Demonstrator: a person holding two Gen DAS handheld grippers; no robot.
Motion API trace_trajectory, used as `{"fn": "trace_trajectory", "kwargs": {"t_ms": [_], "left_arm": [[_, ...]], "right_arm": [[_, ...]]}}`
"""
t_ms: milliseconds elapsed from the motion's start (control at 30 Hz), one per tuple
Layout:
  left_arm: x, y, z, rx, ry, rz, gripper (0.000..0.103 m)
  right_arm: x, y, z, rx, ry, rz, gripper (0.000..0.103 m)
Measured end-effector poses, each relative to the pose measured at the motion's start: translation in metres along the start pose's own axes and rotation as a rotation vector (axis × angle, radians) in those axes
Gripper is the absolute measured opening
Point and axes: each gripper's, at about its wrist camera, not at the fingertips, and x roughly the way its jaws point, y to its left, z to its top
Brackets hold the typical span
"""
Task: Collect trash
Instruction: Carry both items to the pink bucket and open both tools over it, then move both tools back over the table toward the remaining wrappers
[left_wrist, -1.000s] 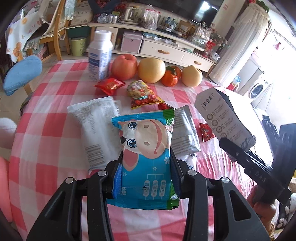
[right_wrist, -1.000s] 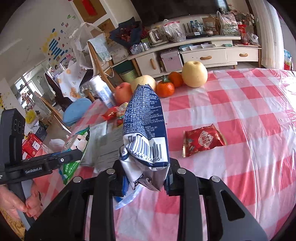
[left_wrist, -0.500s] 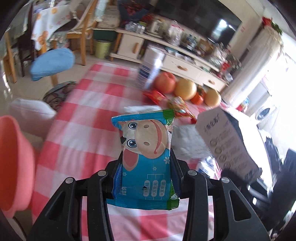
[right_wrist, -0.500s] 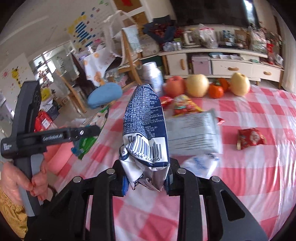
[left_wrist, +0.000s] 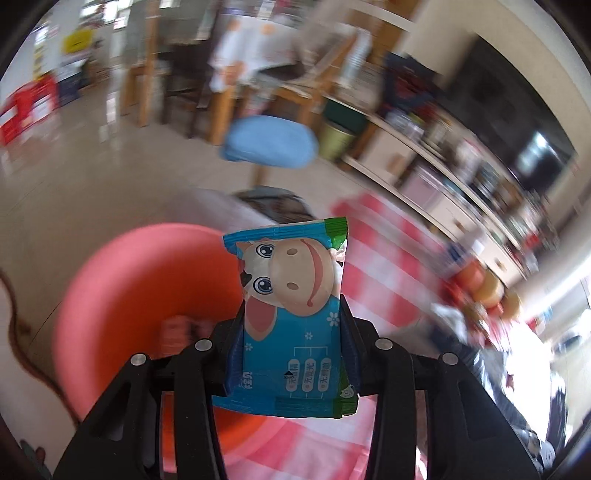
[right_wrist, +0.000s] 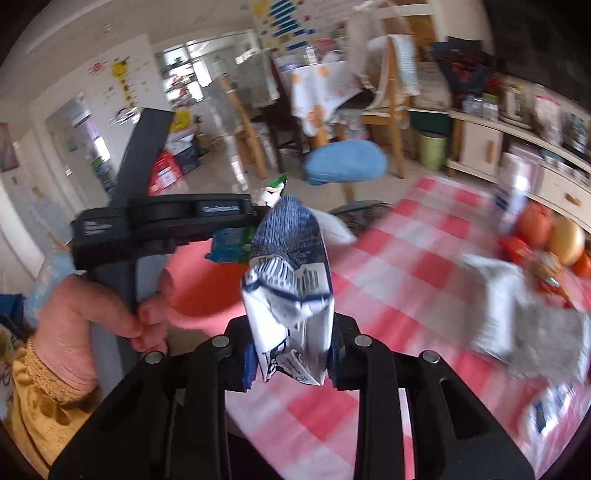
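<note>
My left gripper (left_wrist: 291, 354) is shut on a blue wrapper with a cartoon cow (left_wrist: 291, 314), held above a pink bin (left_wrist: 136, 295) that stands beside the table's left edge. My right gripper (right_wrist: 291, 354) is shut on a dark blue and white crumpled bag (right_wrist: 291, 288), held over the table edge near the pink bin (right_wrist: 207, 284). The left gripper (right_wrist: 166, 221) shows in the right wrist view, left of the bag. More wrappers (right_wrist: 517, 314) lie on the red checked tablecloth (right_wrist: 388, 288).
A blue cushioned stool (left_wrist: 269, 144) and wooden chairs (right_wrist: 384, 110) stand beyond the bin. Fruit (right_wrist: 554, 236) and a white bottle (right_wrist: 513, 199) sit at the table's far side. A cabinet (right_wrist: 517, 147) lines the back wall.
Both grippers have swung left from over the table toward the pink bin, each still holding its wrapper. The view is motion-blurred.
</note>
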Motion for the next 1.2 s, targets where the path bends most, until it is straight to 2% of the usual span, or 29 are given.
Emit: {"fn": "trace_trajectory", "kwargs": {"t_ms": [133, 233, 267, 300, 333, 367, 400, 433, 467, 533, 633, 700, 800, 1033, 1200], "left_arm": [[0.003, 0.052, 0.012, -0.135, -0.008, 0.041, 0.044], [0.011, 0.082, 0.016, -0.206, 0.006, 0.051, 0.045], [0.014, 0.089, 0.018, -0.223, 0.01, 0.05, 0.045], [0.016, 0.095, 0.017, -0.238, 0.008, 0.047, 0.047], [0.018, 0.099, 0.018, -0.247, 0.007, 0.046, 0.047], [0.021, 0.103, 0.017, -0.254, 0.008, 0.047, 0.054], [0.024, 0.105, 0.016, -0.261, 0.007, 0.047, 0.068], [0.026, 0.108, 0.015, -0.269, 0.001, 0.05, 0.074], [0.027, 0.11, 0.015, -0.27, -0.008, 0.054, 0.075], [0.026, 0.111, 0.016, -0.259, -0.032, 0.067, 0.076], [0.016, 0.103, 0.015, -0.237, -0.115, 0.071, 0.083], [0.006, 0.092, 0.014, -0.199, -0.179, 0.068, 0.091], [-0.003, 0.069, 0.014, -0.104, -0.256, 0.023, 0.094], [-0.014, 0.028, 0.011, 0.014, -0.291, -0.047, 0.094], [-0.019, -0.005, 0.004, 0.107, -0.294, -0.058, 0.094]], "right_arm": [[0.04, 0.034, 0.019, -0.041, 0.044, 0.04, 0.031], [0.072, 0.052, 0.028, -0.058, 0.066, 0.034, 0.032], [0.08, 0.055, 0.028, -0.058, 0.082, 0.029, 0.039], [0.091, 0.056, 0.029, -0.047, 0.096, 0.027, 0.05], [0.096, 0.054, 0.028, -0.028, 0.097, 0.022, 0.055], [0.097, 0.052, 0.027, -0.005, 0.096, 0.012, 0.067], [0.096, 0.048, 0.024, 0.033, 0.091, 0.011, 0.073], [0.092, 0.044, 0.02, 0.065, 0.084, 0.023, 0.075], [0.088, 0.039, 0.016, 0.095, 0.076, 0.026, 0.077], [0.08, 0.032, 0.008, 0.119, 0.062, -0.007, 0.082], [0.066, 0.022, -0.004, 0.12, 0.036, -0.055, 0.083], [0.057, 0.016, -0.015, 0.108, 0.014, -0.102, 0.088], [0.047, 0.007, -0.031, 0.107, -0.003, -0.124, 0.092], [0.016, -0.009, -0.067, 0.077, -0.043, -0.142, 0.097], [-0.01, -0.013, -0.083, 0.054, -0.073, -0.156, 0.099]]}}
